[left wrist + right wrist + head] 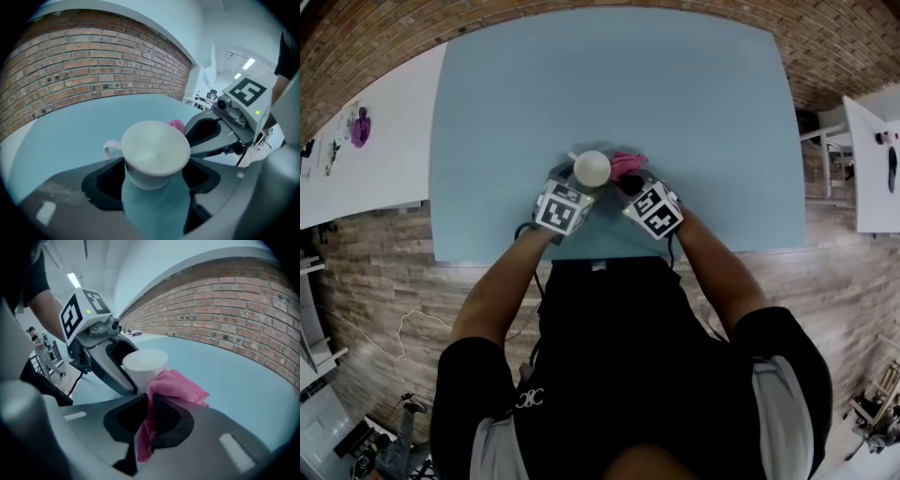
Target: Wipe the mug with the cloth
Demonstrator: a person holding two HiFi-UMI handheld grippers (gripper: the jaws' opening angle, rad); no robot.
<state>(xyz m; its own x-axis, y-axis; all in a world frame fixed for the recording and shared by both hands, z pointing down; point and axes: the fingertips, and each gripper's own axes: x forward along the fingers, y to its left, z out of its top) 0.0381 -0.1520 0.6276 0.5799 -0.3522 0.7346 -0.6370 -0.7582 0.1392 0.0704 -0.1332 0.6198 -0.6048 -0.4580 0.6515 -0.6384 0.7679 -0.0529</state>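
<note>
**Item: mug and cloth, mid-table, between two hand-held grippers**

- Mug (592,168): white, at the centre of the head view, over the near part of the blue table (534,84). Its mouth faces up, tipped a little toward the person. The handle (111,149) sticks out at the left of the left gripper view.
- Left gripper (575,186): the jaws stand wide and clamp the mug's lower body from both sides.
- Cloth (176,385): pink, bunched, at centre right of the right gripper view.
- Right gripper (147,420): the jaws are pinched together on a fold of the cloth. The loose end spills forward against the mug's wall.
- Governing relation: the mug lies straight ahead of the right gripper and slightly left of it, just beyond the cloth. The cloth meets the wall opposite the handle. The right gripper carries the wiping surface and the left only steadies, so the stroke probably has to travel around that wall or up to the rim.
- Not determinable: the mug's base is hidden by the jaws and its own bowl, so I cannot tell whether it rests on the table or hangs clear. In the left gripper view only a pink tip (176,124) shows behind the rim, and the contact patch is covered.
</note>
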